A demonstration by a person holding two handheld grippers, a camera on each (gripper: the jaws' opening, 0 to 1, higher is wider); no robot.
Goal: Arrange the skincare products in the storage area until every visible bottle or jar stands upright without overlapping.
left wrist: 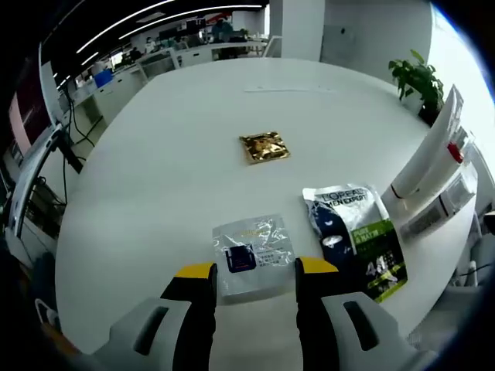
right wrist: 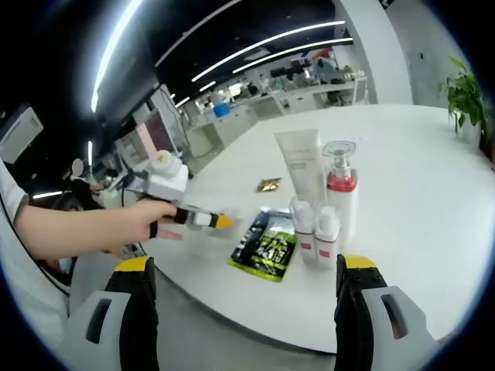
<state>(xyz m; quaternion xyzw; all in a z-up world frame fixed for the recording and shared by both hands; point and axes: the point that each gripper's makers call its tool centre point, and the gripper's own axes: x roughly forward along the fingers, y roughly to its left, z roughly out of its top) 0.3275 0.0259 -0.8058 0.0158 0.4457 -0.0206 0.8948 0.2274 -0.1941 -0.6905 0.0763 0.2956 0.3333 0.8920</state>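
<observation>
On the white round table [left wrist: 178, 154], a white tube [right wrist: 302, 166] stands upright beside a pump bottle with a red band [right wrist: 340, 189]. Two small white bottles with red labels [right wrist: 303, 228] [right wrist: 328, 232] stand in front of them. The same group leans in at the right of the left gripper view, the tube [left wrist: 425, 154] tallest. A dark L'Oreal pouch [left wrist: 356, 236] [right wrist: 267, 246], a clear sachet [left wrist: 251, 251] and a gold sachet [left wrist: 264, 147] [right wrist: 269, 184] lie flat. My left gripper [left wrist: 257, 270] is open just above the clear sachet. My right gripper [right wrist: 246, 264] is open wide, short of the bottles.
A hand [right wrist: 147, 220] holds the left gripper [right wrist: 220, 222] over the table's near edge. A potted plant [left wrist: 418, 77] [right wrist: 466, 97] stands past the far right of the table. Office desks [right wrist: 309, 89] and chairs fill the background.
</observation>
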